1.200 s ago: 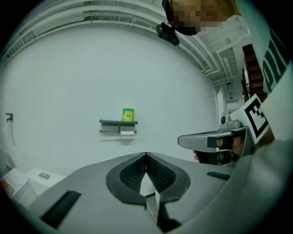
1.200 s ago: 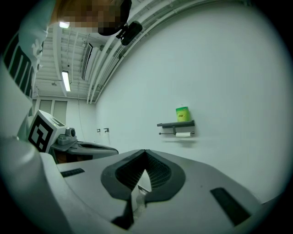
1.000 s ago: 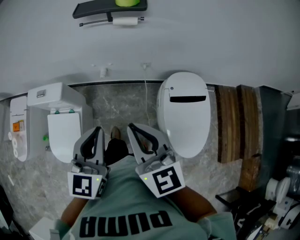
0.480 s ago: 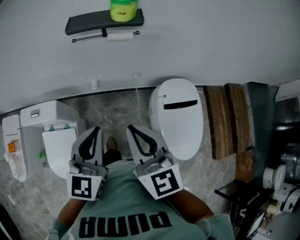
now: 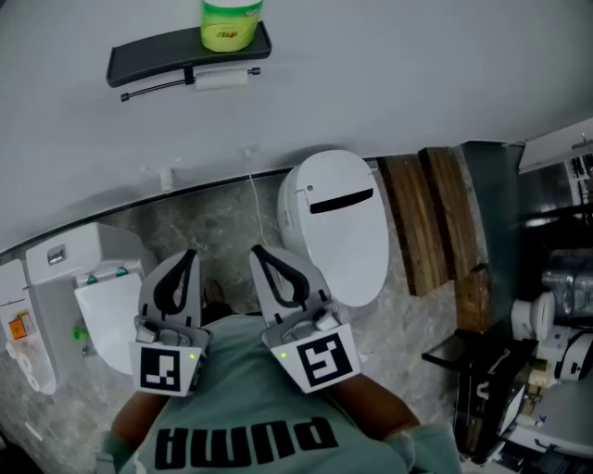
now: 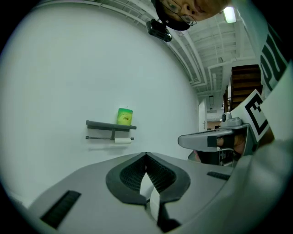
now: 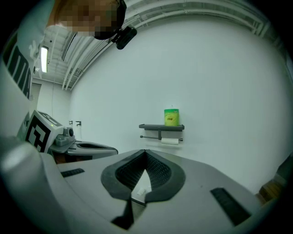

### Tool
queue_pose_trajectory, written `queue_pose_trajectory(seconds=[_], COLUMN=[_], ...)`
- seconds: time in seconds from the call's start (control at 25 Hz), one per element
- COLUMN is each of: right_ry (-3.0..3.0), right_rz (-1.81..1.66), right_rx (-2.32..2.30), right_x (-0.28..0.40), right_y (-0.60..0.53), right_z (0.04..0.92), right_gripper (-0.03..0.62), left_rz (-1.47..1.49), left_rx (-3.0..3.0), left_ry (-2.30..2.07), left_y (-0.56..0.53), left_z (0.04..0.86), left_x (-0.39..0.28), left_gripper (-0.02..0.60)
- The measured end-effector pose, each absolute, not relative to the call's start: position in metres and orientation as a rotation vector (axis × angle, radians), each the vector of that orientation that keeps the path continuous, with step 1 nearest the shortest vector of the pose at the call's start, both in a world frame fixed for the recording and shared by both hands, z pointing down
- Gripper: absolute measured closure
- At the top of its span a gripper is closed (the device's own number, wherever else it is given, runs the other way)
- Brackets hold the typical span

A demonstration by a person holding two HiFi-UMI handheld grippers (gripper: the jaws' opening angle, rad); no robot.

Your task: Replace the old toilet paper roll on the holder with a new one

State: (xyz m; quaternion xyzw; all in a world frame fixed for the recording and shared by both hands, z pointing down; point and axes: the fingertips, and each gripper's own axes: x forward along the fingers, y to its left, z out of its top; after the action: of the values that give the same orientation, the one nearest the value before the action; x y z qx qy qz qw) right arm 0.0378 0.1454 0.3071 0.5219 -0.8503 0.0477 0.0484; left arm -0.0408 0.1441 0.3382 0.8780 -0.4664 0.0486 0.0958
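jaws of left gripper [image 5: 191, 253] and right gripper [image 5: 258, 249] closed, empty, ribbed black pads [image 6: 136, 175] meeting

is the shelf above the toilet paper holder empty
No, a green container stands on the dark shelf, just above the toilet paper roll.

Big white toilet [image 5: 334, 227] against the wall. Up the wall, left of it: dark shelf [image 5: 148, 57], green tub [image 5: 232, 23] on top, small white roll [image 5: 220, 81] underneath. Left gripper [image 5: 190, 257] and right gripper [image 5: 259, 252] sit just left of the toilet, tips pinched together.
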Motion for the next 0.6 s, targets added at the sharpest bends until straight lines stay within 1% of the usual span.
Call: queue_pose_trajectory(seconds=[0.6], right_ry=[-2.548], right_rz=[0.101], right_rx=[1.648], right_x=[-0.023], right_y=[0.119], right_z=[0.301], right_gripper=[0.591], left_rz=[0.12], left_rx=[2.665], left_ry=[-1.284], left_y=[0.115], left_z=[0.335], left_x=[-0.094], left_gripper=[0.578])
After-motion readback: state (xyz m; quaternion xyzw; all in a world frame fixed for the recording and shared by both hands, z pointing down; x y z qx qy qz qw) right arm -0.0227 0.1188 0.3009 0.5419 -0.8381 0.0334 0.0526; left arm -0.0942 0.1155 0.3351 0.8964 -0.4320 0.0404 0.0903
